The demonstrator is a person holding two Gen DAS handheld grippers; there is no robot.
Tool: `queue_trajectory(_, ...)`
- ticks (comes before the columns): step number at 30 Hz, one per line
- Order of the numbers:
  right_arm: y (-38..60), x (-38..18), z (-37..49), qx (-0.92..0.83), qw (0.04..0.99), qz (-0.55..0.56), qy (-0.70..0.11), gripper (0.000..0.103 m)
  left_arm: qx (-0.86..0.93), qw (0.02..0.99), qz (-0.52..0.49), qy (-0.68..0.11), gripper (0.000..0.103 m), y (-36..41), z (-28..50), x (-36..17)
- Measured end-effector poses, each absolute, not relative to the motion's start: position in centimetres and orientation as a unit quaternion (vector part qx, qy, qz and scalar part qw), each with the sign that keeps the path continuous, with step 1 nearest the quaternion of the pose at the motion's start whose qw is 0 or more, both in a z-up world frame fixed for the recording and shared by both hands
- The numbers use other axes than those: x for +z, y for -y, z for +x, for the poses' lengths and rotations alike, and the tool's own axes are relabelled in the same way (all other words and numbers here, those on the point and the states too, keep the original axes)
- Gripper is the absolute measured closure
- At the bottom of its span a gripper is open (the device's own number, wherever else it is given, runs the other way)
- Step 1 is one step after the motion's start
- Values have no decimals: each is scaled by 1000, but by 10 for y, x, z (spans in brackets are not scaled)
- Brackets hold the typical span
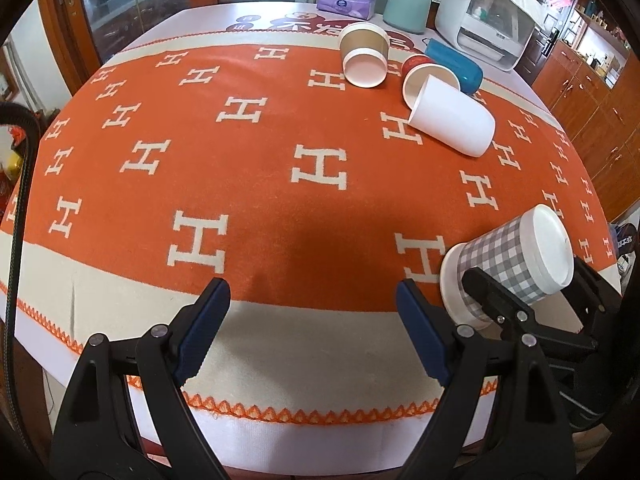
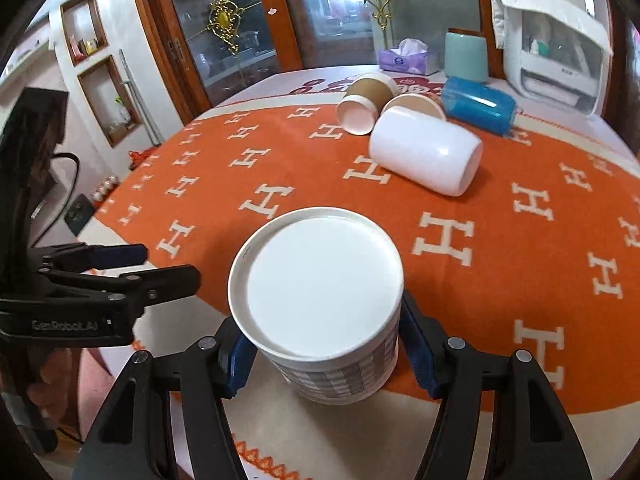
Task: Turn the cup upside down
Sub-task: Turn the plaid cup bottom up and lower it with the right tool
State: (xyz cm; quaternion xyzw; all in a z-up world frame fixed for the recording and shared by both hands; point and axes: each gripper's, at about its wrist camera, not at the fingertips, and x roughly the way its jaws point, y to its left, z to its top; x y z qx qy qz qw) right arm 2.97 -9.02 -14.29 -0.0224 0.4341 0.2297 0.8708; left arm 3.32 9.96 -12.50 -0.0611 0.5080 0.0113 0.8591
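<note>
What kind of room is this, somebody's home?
Probably a home dining or living room: a blanket-covered table, a tissue box, and glass-fronted wooden cabinets behind it.

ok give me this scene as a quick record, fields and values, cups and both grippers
held cup: grey checked paper cup, tilted, white base toward the right wrist camera, above the near edge of the blanket
right hand-held gripper: shut on the checked cup's sides
left hand-held gripper: open, holding nothing
surface: orange H-patterned blanket
cups lying on their sides at the far end: white cup, brown paper cup, blue cup
upright behind them: teal cup
</note>
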Motion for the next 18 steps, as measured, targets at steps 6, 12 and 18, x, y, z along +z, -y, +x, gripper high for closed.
queue_trajectory(6, 88, -143, 29, 231, 865, -35, -443, 38, 6, 860, -55, -507, 20, -95, 32, -124)
queue_trajectory(12, 89, -142, 24, 230, 867, -45, -439, 25, -1, 861, -46, -506, 20, -89, 31, -122)
queue_trajectory(18, 94, -133, 18, 229, 873, -38, -429, 15, 5, 863, -45, -503, 20, -89, 30, -118)
